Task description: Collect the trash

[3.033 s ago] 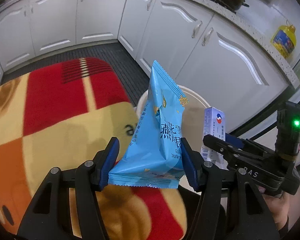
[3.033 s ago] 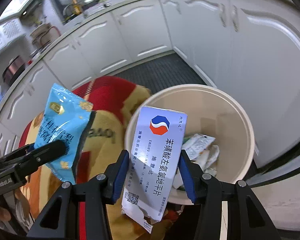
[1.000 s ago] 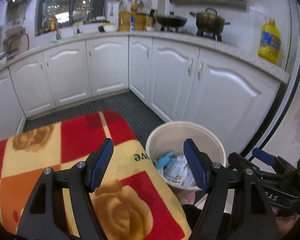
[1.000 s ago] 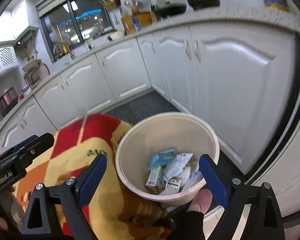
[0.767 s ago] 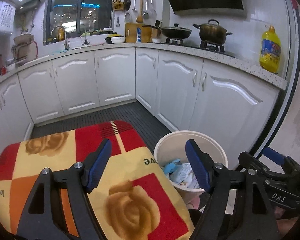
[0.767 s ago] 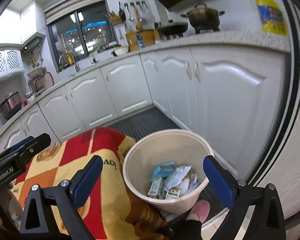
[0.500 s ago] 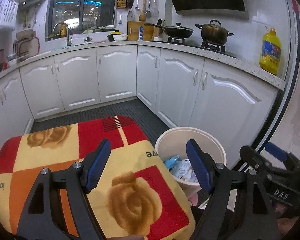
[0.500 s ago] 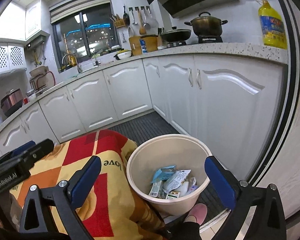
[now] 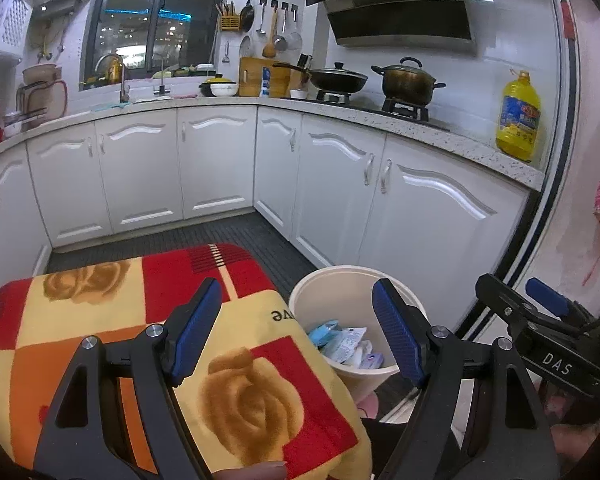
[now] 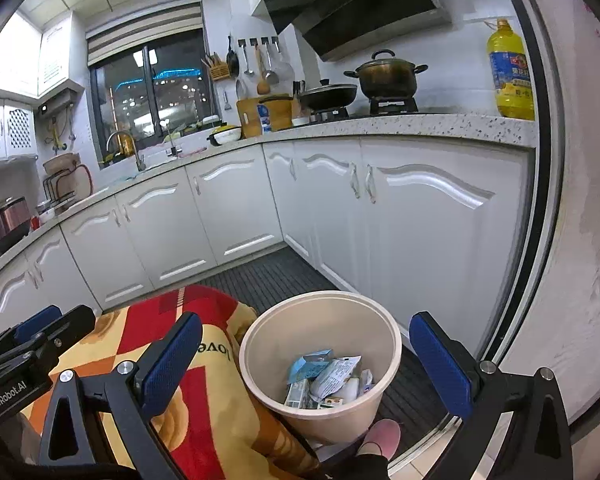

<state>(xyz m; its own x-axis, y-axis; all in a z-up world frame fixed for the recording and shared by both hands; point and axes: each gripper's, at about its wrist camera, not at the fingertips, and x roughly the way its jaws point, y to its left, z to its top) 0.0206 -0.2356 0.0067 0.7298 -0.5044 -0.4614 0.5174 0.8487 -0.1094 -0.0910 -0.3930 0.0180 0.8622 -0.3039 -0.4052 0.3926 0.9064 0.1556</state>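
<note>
Both the left hand-held gripper (image 9: pixel 296 332) and right hand-held gripper (image 10: pixel 306 364) gape empty, the right having just spread wider. The trash (image 10: pixel 324 378) lies in the bin (image 10: pixel 260 356), lower centre, its rim touching the blanket (image 9: pixel 112 312); dark floor (image 10: pixel 272 272) runs clear to the cabinets (image 10: pixel 420 216).

A cream waste bin (image 10: pixel 320 412) is showing light blue and white wrappers (image 10: pixel 326 376) inside. The blanket (image 9: pixel 236 396) is displaying red, orange and pale yellow squares with golden-brown roses. Blue pads are lining black fingers (image 9: pixel 192 330). White cabinet doors (image 9: pixel 216 164) are gleaming under a speckled grey countertop (image 10: pixel 400 126). A yellow oil bottle (image 9: pixel 518 116) is wearing a blue label. The floor (image 9: pixel 204 236) is looking dark grey, ribbed.
</note>
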